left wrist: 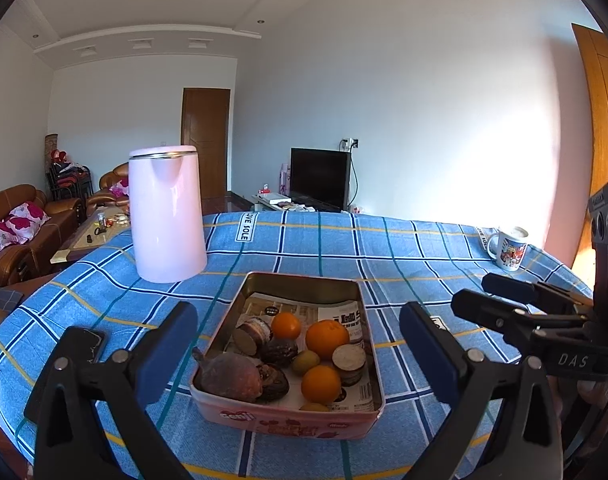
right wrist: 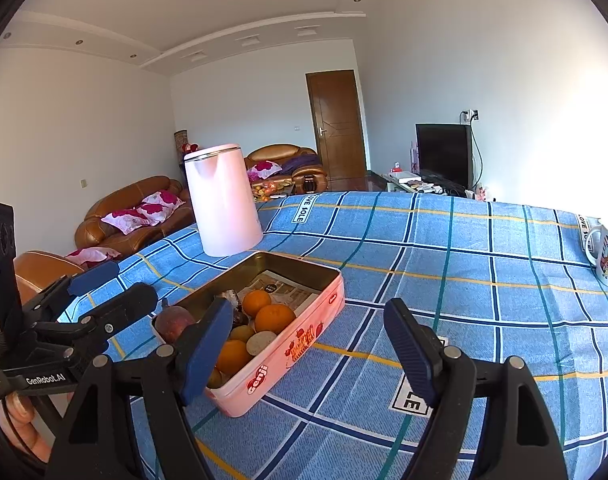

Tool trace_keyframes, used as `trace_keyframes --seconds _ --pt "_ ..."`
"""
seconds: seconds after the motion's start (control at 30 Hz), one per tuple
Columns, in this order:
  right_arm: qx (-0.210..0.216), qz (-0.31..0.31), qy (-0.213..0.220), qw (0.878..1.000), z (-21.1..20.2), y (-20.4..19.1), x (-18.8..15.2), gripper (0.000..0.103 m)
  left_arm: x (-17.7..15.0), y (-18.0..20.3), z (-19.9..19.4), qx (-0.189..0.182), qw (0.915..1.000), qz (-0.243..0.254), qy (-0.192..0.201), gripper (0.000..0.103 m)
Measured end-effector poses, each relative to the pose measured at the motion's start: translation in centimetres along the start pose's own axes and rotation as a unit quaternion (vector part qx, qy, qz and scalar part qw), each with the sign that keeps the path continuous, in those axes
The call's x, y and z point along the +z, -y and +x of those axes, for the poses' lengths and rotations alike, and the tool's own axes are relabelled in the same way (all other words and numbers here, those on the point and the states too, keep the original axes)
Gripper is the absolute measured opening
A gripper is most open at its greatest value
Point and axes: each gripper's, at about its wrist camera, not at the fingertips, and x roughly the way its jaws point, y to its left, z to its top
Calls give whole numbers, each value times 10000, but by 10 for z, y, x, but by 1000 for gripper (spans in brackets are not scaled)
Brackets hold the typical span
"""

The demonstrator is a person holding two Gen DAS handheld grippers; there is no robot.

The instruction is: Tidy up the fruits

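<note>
A pink metal tin [left wrist: 280, 420] lined with newspaper sits on the blue checked tablecloth. It holds three oranges [left wrist: 327, 338], a dark red fruit [left wrist: 228, 376], small dark and green fruits, and cut pale-faced pieces [left wrist: 349, 360]. My left gripper [left wrist: 300, 352] is open wide just in front of the tin, its blue pads [left wrist: 172, 344] clear of the tin on either side. My right gripper [right wrist: 310, 346] is open over the cloth to the right of the tin [right wrist: 288, 356], with nothing between its pads. Each gripper shows at the edge of the other's view.
A tall pink kettle [left wrist: 166, 216] stands behind the tin at the left. A printed mug [left wrist: 510, 248] stands near the table's far right edge. A black phone [left wrist: 90, 344] lies on the cloth at the near left. Sofas and a television are beyond the table.
</note>
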Motion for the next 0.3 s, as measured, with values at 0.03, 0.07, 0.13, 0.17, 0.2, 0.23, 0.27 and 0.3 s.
trace_keyframes --seconds 0.03,0.07,0.13,0.17,0.2,0.23,0.27,0.3 --pt "0 5 -5 10000 0 0 -1 79 0 0 0 20 10000 22 1 103" --pt "0 14 -13 10000 1 1 -1 79 -1 0 1 30 10000 32 -7 103" --pt "0 37 -33 10000 1 2 -3 79 -2 1 1 50 10000 64 0 103" --pt "-2 48 -42 10000 2 3 -3 80 -2 2 1 49 10000 85 -12 103" --pt "-9 57 -48 10000 3 4 -3 80 -2 2 1 50 9999 86 -15 103" --pt "-16 59 -49 10000 2 5 -4 80 -2 2 1 51 10000 84 -12 103" --pt "-28 52 -52 10000 1 6 -5 80 -2 3 1 56 9999 107 -11 103" --pt "-56 37 -60 10000 1 8 -5 80 -3 3 1 73 9999 149 -22 103"
